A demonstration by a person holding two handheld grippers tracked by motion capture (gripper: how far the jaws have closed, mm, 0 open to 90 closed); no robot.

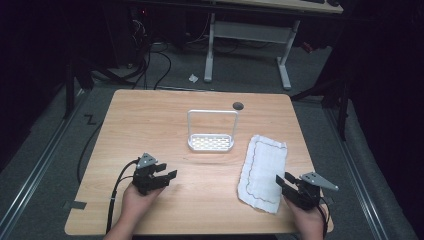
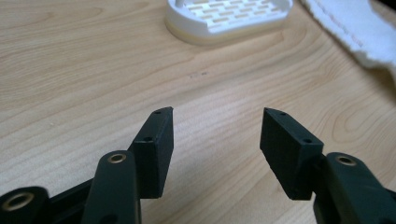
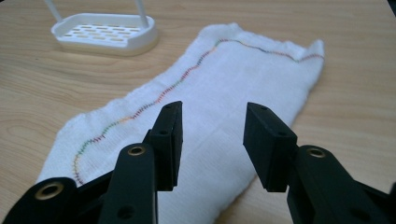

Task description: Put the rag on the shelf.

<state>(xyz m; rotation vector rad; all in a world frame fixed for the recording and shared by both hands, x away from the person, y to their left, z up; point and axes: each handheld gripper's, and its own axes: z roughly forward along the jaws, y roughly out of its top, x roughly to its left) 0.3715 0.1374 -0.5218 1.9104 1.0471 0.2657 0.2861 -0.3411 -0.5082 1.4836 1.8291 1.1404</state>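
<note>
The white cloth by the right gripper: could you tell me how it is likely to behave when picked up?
The white cloth lies flat with wavy, rumpled edges, so it is probably floppy and would drape from a pinched corner. It looks thin and knitted, so likely light. The right gripper stands open over its near end, so one pinch may lift a fold only.

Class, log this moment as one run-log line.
left gripper: open, over bare table | right gripper: open, at white cloth near edge, nothing held | rack: untouched

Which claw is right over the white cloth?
The right claw. It hangs open over the white cloth, while the left claw sits over bare wooden table.
</note>
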